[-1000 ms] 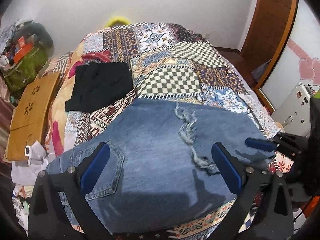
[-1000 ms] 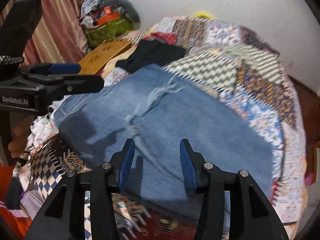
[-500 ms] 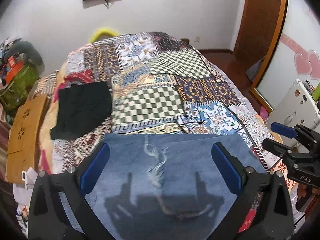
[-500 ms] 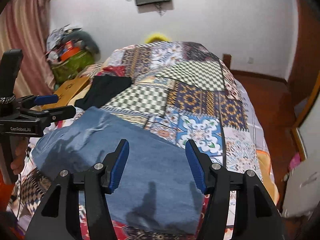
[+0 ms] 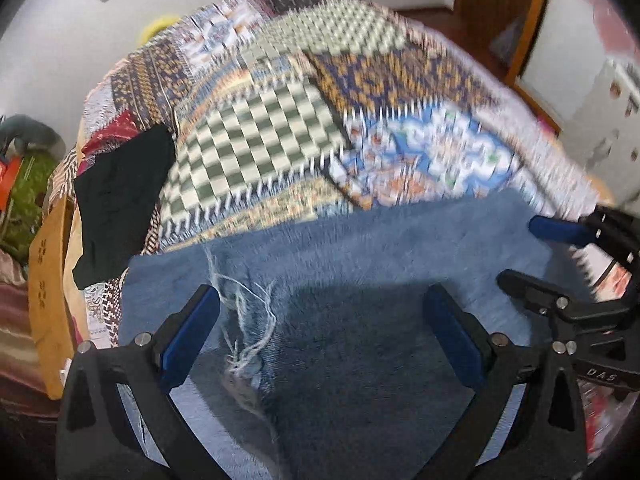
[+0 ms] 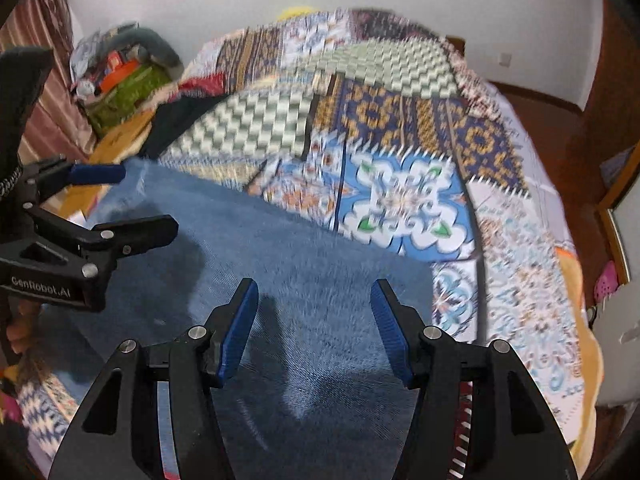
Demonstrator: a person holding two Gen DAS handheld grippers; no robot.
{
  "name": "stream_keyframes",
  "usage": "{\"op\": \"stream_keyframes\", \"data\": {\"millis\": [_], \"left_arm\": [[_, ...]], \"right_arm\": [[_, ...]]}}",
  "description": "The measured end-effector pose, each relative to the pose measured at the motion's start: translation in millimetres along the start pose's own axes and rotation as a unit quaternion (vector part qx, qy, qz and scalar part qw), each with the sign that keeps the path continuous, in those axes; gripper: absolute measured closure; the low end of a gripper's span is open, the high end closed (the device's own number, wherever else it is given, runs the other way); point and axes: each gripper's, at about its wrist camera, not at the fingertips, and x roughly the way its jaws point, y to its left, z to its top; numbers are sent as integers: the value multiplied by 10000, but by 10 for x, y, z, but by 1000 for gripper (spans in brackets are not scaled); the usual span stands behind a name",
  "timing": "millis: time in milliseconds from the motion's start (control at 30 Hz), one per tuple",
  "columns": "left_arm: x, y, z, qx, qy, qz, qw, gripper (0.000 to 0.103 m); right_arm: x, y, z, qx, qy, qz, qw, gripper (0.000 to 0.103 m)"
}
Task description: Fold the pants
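Nearest, the left gripper [image 5: 320, 336] and right gripper [image 6: 314, 328] both stand spread and empty, poised over the blue denim pants [image 5: 360, 280]. The pants lie folded into a broad slab on the near edge of the patchwork-quilted bed [image 5: 280, 120], frayed rip showing; probably one fold remains. Farther left lies a black folded garment [image 5: 120, 200]. Since a second ago both grippers dropped closer and the right jaws widened.

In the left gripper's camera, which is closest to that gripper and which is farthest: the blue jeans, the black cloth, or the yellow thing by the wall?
From the left gripper:
1. Blue jeans, right under and between its fingers.
2. Black cloth, off to the left on the quilt.
3. Yellow thing, at the bed's far end by the wall.
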Motion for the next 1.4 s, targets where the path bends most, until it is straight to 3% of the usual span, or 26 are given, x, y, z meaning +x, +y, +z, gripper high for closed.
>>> {"op": "stream_keyframes", "data": {"millis": [200, 533, 700, 833, 933, 1167, 1267, 1400], "left_arm": [[63, 22, -82, -40, 141, -207, 9997, 0], [-174, 130, -515, 82, 9, -246, 9997, 0], [-300, 284, -742, -213, -62, -297, 9993, 0], [-416, 474, -907, -745, -108, -498, 9959, 0], [-504, 633, -1052, -1228, -139, -715, 9897, 0], [-959, 1113, -1363, -1947, -752, -272, 9776, 0], [-1165, 1427, -1557, -2429, -1038, -196, 9643, 0], [-1401, 1872, -1948, -3098, -1432, -229, 9397, 0]], "right_arm": [[16, -71, -102, 157, 117, 172, 9997, 43], [-130, -59, -360, 295, 156, -36, 9994, 26], [-247, 30, -416, 117, 209, -242, 9994, 26], [-348, 106, -416, 24, 203, -448, 9988, 26], [-449, 185, -387, -53, 120, -425, 9990, 26], [-767, 632, -131, -435, -516, -374, 9970, 26], [-855, 872, -14, -645, -791, -259, 9944, 24], [-846, 1270, 100, -987, -1060, -81, 9894, 21]]}}
